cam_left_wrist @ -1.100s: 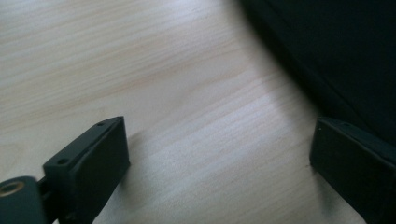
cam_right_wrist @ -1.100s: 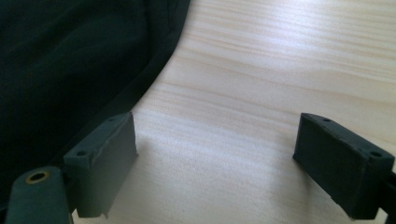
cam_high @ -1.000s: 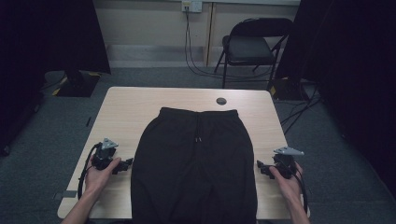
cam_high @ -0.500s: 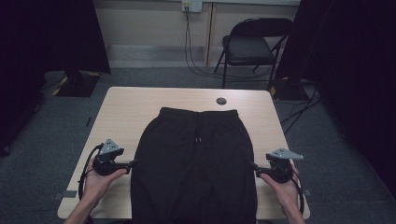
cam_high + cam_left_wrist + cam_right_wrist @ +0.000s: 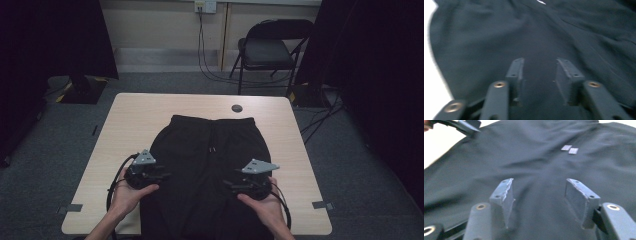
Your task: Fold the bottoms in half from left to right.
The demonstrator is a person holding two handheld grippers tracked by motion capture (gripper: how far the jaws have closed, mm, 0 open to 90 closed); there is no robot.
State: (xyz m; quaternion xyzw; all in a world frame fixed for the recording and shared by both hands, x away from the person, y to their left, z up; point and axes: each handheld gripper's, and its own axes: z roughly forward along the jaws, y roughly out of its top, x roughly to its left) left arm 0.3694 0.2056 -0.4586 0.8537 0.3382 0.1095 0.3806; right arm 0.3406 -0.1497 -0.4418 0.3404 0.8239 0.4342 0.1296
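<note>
The left hand and right hand enter from the near edge of the counter. The left tongs sit over the left edge of the black shorts; in the left gripper view, the left tongs have their jaws apart with dark fabric between them and nothing gripped. The right tongs are over the right half of the shorts; in the right gripper view, the right tongs have their jaws wide apart above the cloth. The shorts lie flat at the counter's middle, waistband toward the far side. A small dark disc rests just beyond the waistband. Behind the counter stands a folding chair.
</note>
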